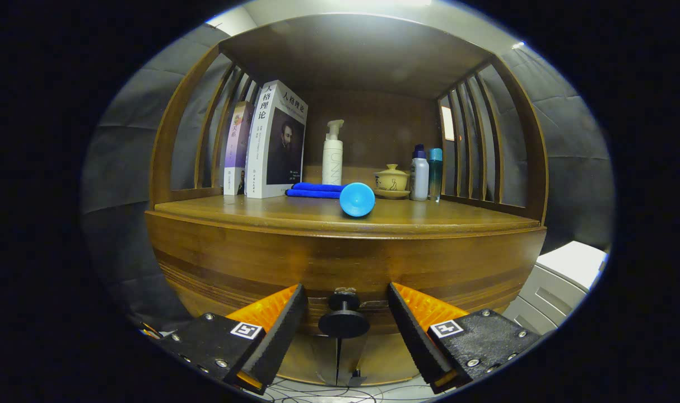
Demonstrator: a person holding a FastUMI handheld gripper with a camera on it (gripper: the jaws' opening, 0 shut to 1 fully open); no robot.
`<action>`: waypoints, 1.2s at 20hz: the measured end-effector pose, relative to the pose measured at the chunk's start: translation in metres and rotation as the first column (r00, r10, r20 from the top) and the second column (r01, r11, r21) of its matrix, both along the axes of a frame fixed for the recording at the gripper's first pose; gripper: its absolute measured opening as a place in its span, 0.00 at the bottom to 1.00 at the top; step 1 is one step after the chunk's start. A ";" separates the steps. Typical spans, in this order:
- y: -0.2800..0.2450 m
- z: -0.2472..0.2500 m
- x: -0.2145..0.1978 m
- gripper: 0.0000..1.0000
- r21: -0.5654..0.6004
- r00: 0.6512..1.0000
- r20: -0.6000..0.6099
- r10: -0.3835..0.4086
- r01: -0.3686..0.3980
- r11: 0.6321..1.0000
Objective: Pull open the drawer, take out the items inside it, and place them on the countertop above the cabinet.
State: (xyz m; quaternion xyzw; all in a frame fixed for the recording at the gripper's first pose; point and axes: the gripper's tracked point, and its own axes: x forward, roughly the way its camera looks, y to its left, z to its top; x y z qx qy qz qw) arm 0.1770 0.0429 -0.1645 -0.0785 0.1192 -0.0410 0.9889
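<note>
Between the jaws, and level with their tips, sits the black knob [344, 316] of the drawer [340, 274], a round disc on a short stem that points straight back out of the wooden front toward the camera. The gripper [344, 305] is spread wide, its two fingers [278, 324] standing apart on either side of the knob with a clear gap on each side; neither pad touches it and nothing is held. The knob lies very nearly on the midline between the jaws, so in my judgement the coming move turns on closing them squarely across the disc or its stem, then drawing straight back along the stem's axis, since the drawer front appears shut flush with the cabinet. What lies inside the drawer is hidden.

Above the jaws and beyond them runs the tabletop [217, 210], the cabinet's upper surface where the items are to go. It already carries things: just above the knob's line lies a blue cup [357, 199] tipped on its side with a folded blue cloth [316, 190] behind it; further back stand a white pump bottle [332, 154], a small lidded ceramic bowl [391, 180] and two bottles [426, 173] to the right, with two books [264, 145] upright to the left. Bare wood remains near the front edge on both sides of the cup
</note>
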 end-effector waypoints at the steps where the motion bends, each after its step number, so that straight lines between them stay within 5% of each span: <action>1: 0.005 0.002 0.001 0.94 0.000 1.000 0.014 0.005 -0.005 1.000; 5: 0.020 0.013 -0.001 0.95 -0.067 0.998 0.040 0.051 -0.048 0.997; 9: 0.025 0.045 -0.024 0.95 -0.016 0.994 0.069 0.080 -0.079 0.997; 24: -0.025 0.154 -0.122 0.95 0.085 0.986 0.164 0.032 -0.047 0.995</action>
